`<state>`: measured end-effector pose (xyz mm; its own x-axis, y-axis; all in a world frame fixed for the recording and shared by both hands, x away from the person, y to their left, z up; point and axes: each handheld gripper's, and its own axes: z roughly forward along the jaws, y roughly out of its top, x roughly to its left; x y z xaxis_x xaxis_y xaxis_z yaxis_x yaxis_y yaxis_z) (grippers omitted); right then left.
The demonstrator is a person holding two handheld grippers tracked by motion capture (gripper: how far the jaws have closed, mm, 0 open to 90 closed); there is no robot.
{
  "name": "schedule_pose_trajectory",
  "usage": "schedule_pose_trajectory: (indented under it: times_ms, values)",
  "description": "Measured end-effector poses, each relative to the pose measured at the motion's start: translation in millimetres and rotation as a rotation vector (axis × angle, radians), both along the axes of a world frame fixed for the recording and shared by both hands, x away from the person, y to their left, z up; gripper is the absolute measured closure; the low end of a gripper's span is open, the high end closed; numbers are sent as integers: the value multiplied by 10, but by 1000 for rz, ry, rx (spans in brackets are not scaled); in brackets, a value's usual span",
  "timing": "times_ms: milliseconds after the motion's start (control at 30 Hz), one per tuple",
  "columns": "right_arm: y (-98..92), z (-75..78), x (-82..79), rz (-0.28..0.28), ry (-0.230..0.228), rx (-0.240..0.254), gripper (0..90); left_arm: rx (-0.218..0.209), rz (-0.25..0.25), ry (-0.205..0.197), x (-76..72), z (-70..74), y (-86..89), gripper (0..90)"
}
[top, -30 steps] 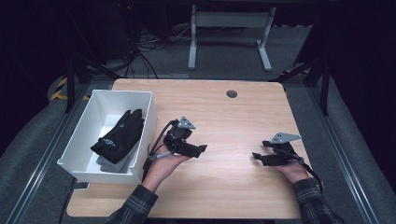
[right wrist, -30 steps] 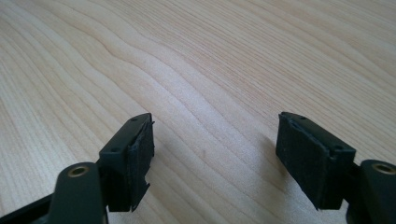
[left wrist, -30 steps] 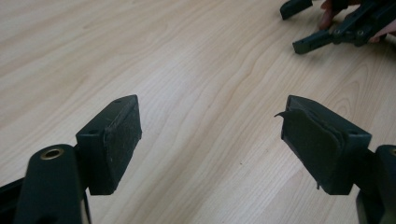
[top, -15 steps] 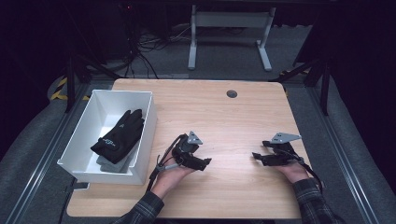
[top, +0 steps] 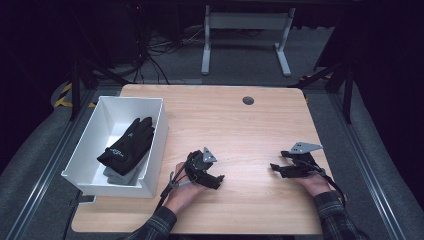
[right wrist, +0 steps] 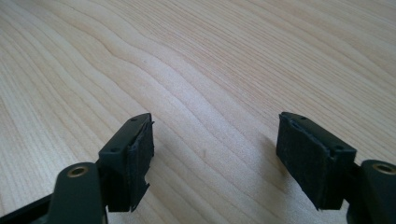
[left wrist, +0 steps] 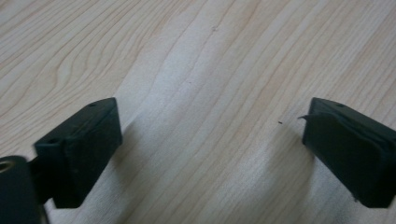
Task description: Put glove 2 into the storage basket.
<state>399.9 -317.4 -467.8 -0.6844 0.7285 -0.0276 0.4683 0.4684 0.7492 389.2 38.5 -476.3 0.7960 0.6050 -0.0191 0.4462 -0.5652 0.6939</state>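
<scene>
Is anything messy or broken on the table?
Nothing stands out. The black glove lies in the white bin on top of something grey, a bit crumpled but inside the walls. Both claws, left and right, rest open on the bare wooden table, with nothing spilled.

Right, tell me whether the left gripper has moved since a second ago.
Yes. The left gripper has come toward the near table edge, away from the white plastic bin, its jaws just opening further, nothing between them.
</scene>
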Motion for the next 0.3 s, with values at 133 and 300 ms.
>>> schedule_pose_trajectory:
  times_ms: [133, 300]
  values:
    - [0, 0, 0, 0, 0, 0, 279, 0, -2, 1, -1, -1, -2, 26]
    - [2, 0, 0, 1, 1, -3, 262, 0, -1, 1, -1, -1, -3, 26]
